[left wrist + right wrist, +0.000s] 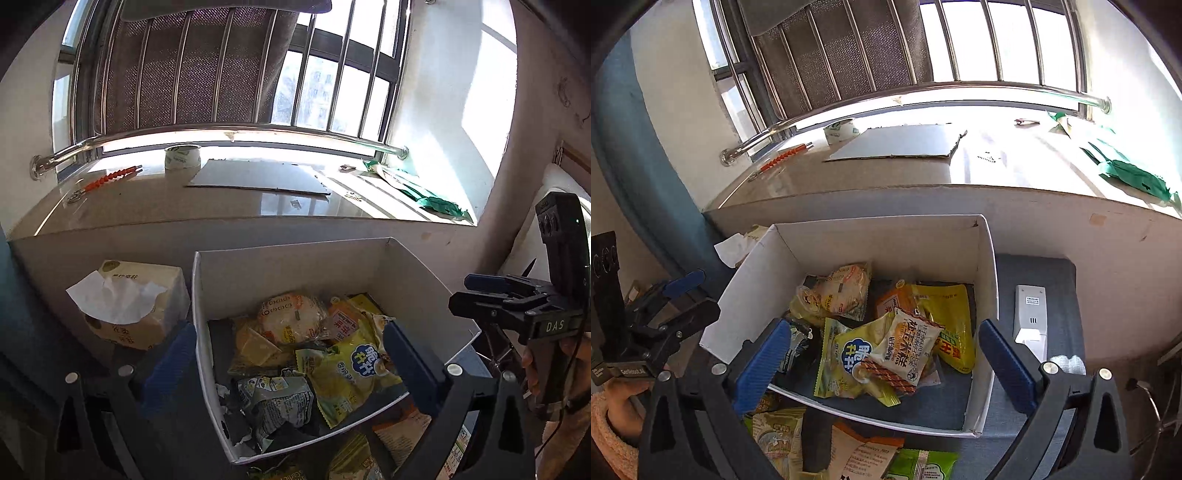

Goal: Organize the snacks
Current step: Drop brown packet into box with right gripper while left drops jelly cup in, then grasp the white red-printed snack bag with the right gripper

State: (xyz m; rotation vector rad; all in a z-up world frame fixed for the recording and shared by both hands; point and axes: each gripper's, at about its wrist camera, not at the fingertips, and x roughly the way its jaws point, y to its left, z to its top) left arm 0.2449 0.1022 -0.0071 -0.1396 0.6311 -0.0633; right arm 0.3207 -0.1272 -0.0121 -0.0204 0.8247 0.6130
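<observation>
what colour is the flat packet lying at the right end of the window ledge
Green. The packet shows best in the right wrist view, at the ledge's sunlit right end.

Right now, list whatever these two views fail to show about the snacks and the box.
- Left wrist view: the white box's near corner and the packets in front of it are covered by the left hand-held gripper.
- Right wrist view: the loose packets below the box are cut by the bottom edge and the right hand-held gripper.
- Both views: small print on the wrappers is unreadable.
- Tissue pack: mostly behind the box wall.
</observation>
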